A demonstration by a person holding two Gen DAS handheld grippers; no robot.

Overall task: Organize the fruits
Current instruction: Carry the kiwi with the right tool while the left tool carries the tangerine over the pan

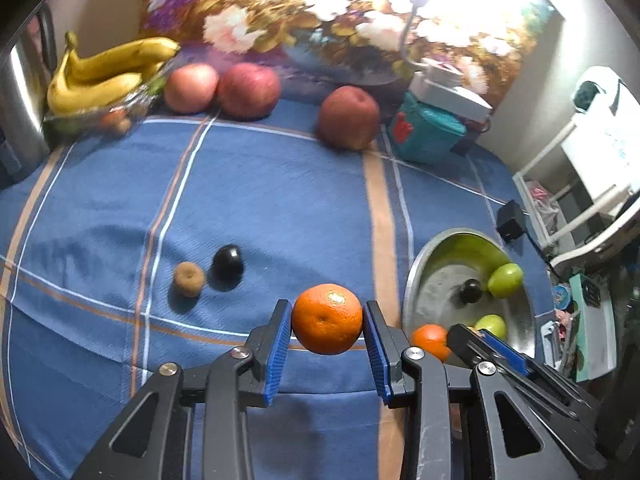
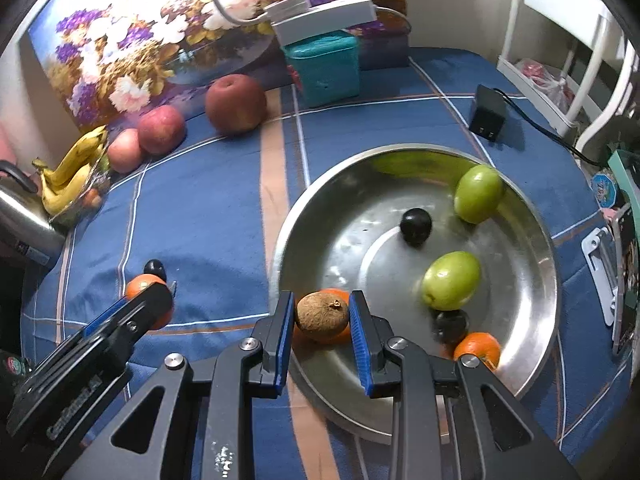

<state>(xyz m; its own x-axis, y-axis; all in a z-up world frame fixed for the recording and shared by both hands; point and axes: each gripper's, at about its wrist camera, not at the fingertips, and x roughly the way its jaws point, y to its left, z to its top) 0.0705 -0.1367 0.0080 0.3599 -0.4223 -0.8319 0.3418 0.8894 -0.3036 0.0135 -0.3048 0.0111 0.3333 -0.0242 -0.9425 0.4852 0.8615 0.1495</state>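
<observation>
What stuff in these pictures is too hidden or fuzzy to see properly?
- Left wrist view: small fruits under the bananas are blurred; their kind is unclear.
- Right wrist view: the orange behind the brown fruit in the right gripper is mostly covered.
- Right wrist view: the dark fruit in the metal bowl is smeared, half behind a green fruit.
- Right wrist view: the kettle is cut off by the edge.

Orange [image 1: 327,319] in left gripper [image 1: 327,334]; brown kiwi [image 2: 322,317] in right gripper [image 2: 320,330], over steel bowl [image 2: 536,240].
</observation>
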